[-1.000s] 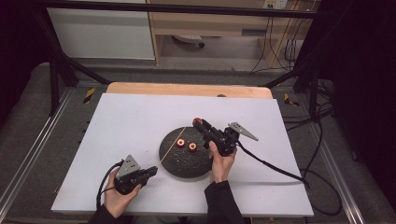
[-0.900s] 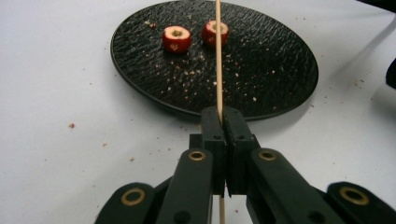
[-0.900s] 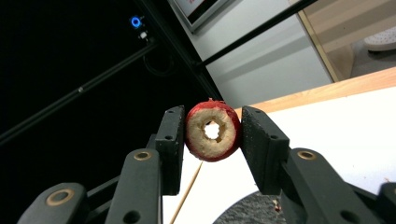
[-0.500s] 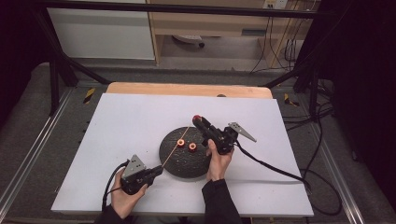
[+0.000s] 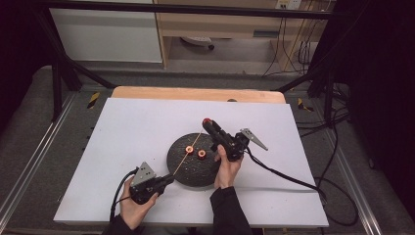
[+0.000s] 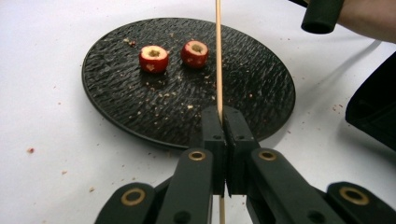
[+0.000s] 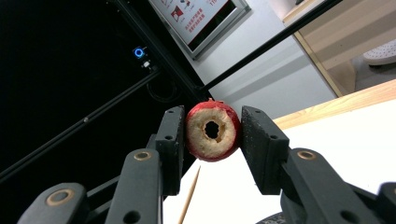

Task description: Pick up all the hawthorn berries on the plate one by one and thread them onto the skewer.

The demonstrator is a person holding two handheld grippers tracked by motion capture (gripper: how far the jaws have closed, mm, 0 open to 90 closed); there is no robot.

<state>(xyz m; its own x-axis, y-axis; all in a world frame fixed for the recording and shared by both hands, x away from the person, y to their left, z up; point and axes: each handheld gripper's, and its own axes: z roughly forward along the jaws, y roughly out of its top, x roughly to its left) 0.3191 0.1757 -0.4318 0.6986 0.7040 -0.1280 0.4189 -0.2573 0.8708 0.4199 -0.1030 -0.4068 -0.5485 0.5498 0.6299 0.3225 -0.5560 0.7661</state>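
Two cored red fruits (image 6: 153, 59) sit side by side on my black plate (image 5: 193, 172) at mid-counter (image 5: 122, 127), while a third fruit (image 7: 213, 130) is pinched between the jaws of my right tool (image 5: 208, 123), raised above the plate's far edge with its bored hole facing me. My left tool (image 6: 223, 122) is clamped on a thin wooden skewer (image 6: 217, 51) that slants up over the plate toward it. I judge the risk is misalignment: a tip striking flesh beside the hole could split the fruit, bend the skewer or knock the piece loose.
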